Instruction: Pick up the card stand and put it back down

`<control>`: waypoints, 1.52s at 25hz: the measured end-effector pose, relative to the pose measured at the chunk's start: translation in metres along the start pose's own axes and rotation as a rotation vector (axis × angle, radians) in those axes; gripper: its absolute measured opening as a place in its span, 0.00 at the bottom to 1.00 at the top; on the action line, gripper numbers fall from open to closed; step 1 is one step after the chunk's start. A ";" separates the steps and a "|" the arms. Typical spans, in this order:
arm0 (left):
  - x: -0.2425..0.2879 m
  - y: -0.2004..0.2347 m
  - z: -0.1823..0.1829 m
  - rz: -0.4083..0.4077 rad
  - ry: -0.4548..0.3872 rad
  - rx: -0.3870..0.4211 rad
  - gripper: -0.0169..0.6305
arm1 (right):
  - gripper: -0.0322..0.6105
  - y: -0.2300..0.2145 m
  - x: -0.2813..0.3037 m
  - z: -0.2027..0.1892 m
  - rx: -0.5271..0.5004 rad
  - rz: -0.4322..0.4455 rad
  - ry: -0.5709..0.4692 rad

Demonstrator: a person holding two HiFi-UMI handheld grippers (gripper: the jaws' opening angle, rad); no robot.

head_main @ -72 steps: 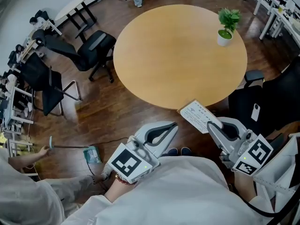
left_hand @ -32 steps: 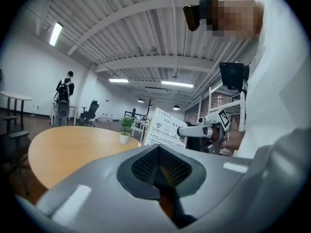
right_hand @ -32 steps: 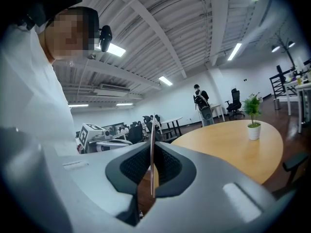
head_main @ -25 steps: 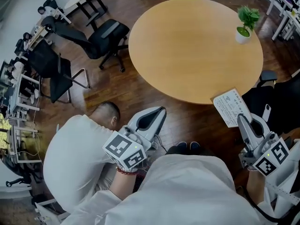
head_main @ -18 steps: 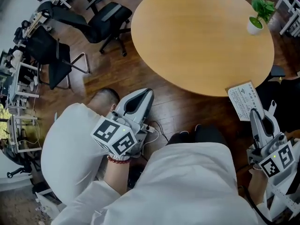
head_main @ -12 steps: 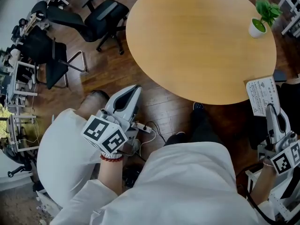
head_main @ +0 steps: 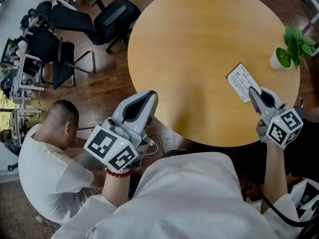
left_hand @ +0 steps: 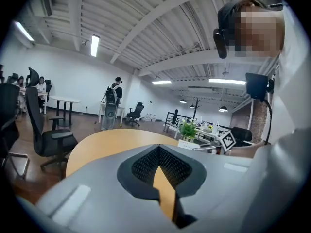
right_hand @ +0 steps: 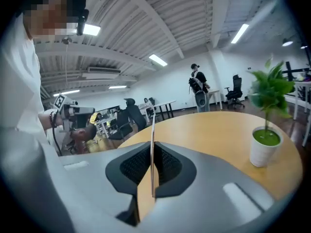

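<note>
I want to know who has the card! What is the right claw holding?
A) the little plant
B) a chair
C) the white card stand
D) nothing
C: the right claw is shut on the thin white card stand, which shows edge-on between its pads in the right gripper view; the potted plant stands apart from it.

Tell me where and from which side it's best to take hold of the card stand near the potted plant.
Grip the card stand across its two flat faces, near the edge closest to the person, coming from that side, as the right gripper does now. It is a thin sheet, so only the faces give the pads real contact.
</note>
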State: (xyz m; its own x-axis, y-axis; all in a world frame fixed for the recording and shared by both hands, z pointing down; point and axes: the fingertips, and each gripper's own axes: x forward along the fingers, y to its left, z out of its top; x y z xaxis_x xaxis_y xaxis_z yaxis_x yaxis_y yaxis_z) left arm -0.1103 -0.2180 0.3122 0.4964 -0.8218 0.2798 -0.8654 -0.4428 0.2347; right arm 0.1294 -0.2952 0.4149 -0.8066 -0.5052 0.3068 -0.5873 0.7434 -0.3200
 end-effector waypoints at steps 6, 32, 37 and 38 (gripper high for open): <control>0.031 0.034 0.000 0.130 0.066 -0.054 0.03 | 0.08 -0.105 0.106 0.006 -0.064 0.096 0.128; 0.050 0.074 -0.034 0.279 0.099 -0.183 0.03 | 0.44 -0.196 0.186 -0.008 0.064 0.103 0.166; 0.048 0.040 -0.052 0.187 0.107 -0.193 0.03 | 0.45 -0.160 0.108 -0.074 0.176 -0.053 0.166; 0.048 0.029 -0.059 0.143 0.121 -0.194 0.03 | 0.44 -0.144 0.090 -0.086 0.202 -0.061 0.168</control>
State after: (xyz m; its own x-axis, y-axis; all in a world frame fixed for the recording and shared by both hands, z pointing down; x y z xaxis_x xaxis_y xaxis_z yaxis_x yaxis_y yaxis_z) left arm -0.1076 -0.2486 0.3875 0.3852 -0.8169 0.4294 -0.9035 -0.2391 0.3556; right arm 0.1473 -0.4104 0.5655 -0.7568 -0.4540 0.4703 -0.6496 0.6027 -0.4635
